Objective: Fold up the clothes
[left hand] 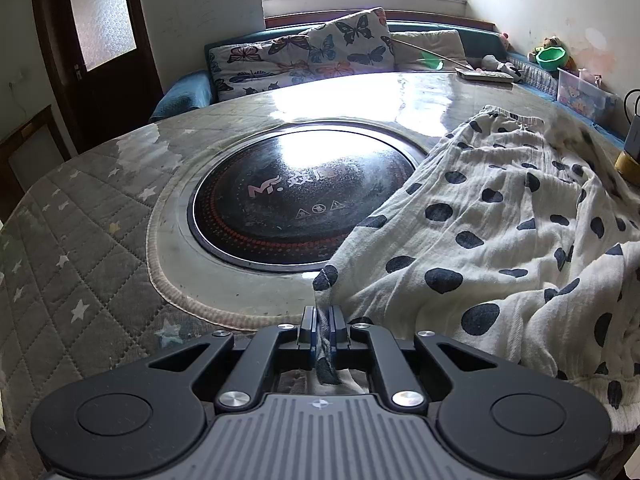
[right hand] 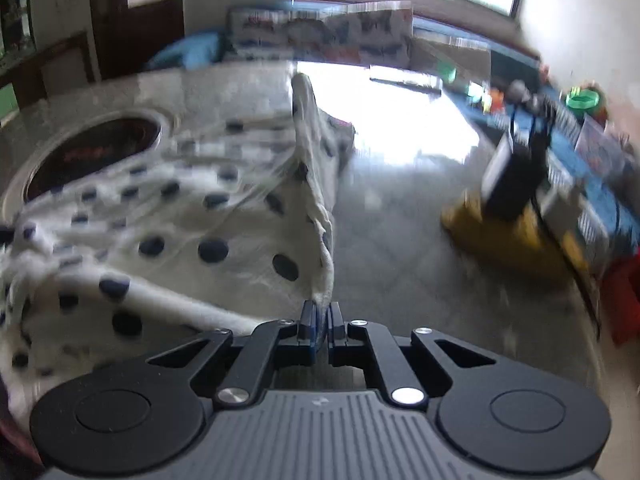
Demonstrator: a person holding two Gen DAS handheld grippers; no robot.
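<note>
Both grippers have a pinch on the polka-dot garment [left hand: 500,216], so the step in hand looks like carrying one edge over to make a fold. To do it well, the two grips should travel together and at one height, keeping the edge between them taut enough not to sag yet not so tight that cloth slips out of either pinch; the fold line should land straight before anything is let go.

Nearest in the left wrist view, the left gripper [left hand: 323,322] has its fingers closed nearly together on a bunched corner of the cloth, a dark twist of fabric passing between them and down behind. In the right wrist view, the right gripper [right hand: 320,320] is likewise closed to a narrow gap on a lifted edge of the garment [right hand: 168,236], which rises in a ridge away from the fingers; this view is blurred, so finer detail cannot be told.

The garment is white, crinkled gauze-like cotton with dark blue dots, and a gathered band shows along its far end. It lies rumpled on the right part of the round table [left hand: 80,216], its left edge overlapping the rim of the black glass heater plate [left hand: 296,200] set in the table's middle. It should drape softly and crease easily.
</note>
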